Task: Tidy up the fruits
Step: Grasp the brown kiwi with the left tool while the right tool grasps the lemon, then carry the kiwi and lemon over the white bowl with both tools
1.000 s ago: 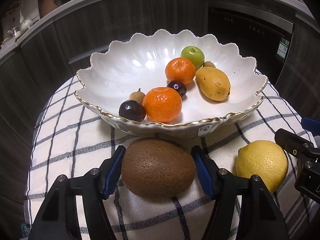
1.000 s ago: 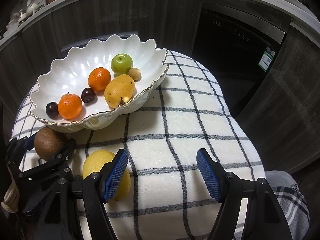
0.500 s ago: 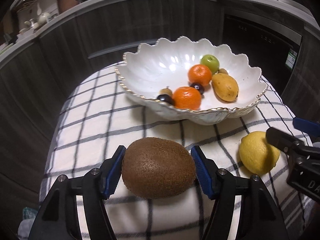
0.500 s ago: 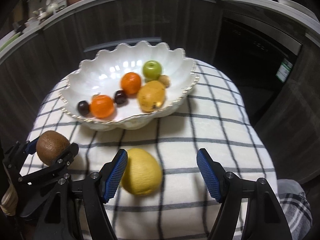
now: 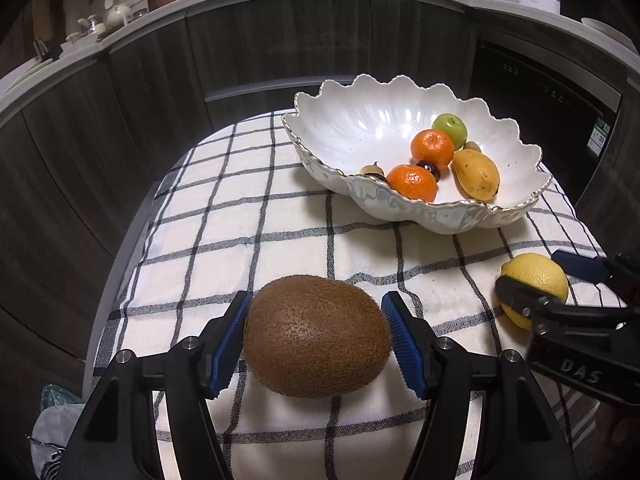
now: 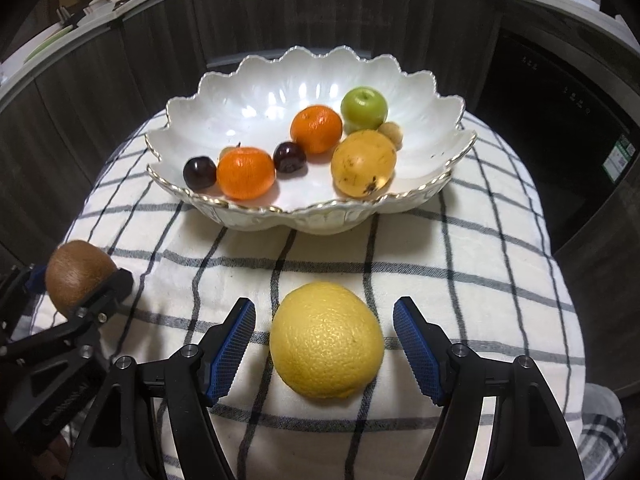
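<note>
The lemon (image 6: 327, 340) lies on the cloth (image 6: 460, 264) squarely between the right gripper's (image 6: 324, 346) spread fingers, a gap showing on each side, with the bowl (image 6: 256, 80) straight ahead beyond open cloth. The left gripper (image 5: 316, 340), off to the lemon's left, clamps the kiwi (image 5: 318, 336) end to end (long axis across the fingers). The bowl's left half is bare.

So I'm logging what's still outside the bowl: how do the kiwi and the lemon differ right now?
The kiwi is brown and fuzzy; the lemon is yellow with a dimpled peel. The kiwi is clamped between the left gripper's blue pads; the lemon sits between the right gripper's open jaws, with gaps on both sides. The lemon rests on the checked cloth. Both are oval and outside the white bowl.
</note>
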`<state>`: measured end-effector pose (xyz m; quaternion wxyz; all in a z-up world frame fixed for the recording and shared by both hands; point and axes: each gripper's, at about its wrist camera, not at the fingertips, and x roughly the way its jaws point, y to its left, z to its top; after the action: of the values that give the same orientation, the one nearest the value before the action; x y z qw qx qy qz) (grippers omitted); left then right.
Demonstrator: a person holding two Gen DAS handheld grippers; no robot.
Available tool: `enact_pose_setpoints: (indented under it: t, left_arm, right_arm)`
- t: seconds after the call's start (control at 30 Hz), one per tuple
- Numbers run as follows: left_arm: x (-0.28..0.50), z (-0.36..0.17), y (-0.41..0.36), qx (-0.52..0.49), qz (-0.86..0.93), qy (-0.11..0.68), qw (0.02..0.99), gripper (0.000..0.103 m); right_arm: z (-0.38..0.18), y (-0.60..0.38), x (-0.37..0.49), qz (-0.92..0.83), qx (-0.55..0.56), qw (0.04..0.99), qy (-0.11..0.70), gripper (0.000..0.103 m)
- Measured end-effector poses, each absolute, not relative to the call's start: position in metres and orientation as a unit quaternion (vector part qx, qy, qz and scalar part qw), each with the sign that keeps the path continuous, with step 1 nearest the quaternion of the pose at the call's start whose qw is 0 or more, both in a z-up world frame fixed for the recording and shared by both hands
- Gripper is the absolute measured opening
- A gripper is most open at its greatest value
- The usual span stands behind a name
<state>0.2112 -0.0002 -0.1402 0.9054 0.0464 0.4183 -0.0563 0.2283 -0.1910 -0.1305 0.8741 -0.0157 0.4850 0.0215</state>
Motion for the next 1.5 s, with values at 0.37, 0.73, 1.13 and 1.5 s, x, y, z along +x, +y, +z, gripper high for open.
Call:
enact_pose_setpoints:
  t: [0.37,0.73,1.13,1.5]
  left_arm:
    - [0.211,-0.14,0.0,0.046,-0.057,0.419,0.905,0.065]
    - [0.208,-0.127,-0.007,0.049,-0.06,0.407,0.91,0.065]
    - [0.222,-0.093,-0.019,0.037,-0.074,0.378,0.922,0.065]
    - [0.282,-0.06,-0.037,0.028,-0.091,0.343,0.935,0.066]
  right_arm:
    - [-0.154,-0.195,0.231,0.025,-0.014,0.863,0.504,0.057]
    - [-0.129,-0.2,0.221,0.03,0.002,0.875,0.482,0.056]
    - [-0.074,-0.203,0.232,0.035,-0.004,0.9,0.434,0.056]
    - [-0.039,-0.22,0.288,0.026,-0.019,0.915,0.401,0.056]
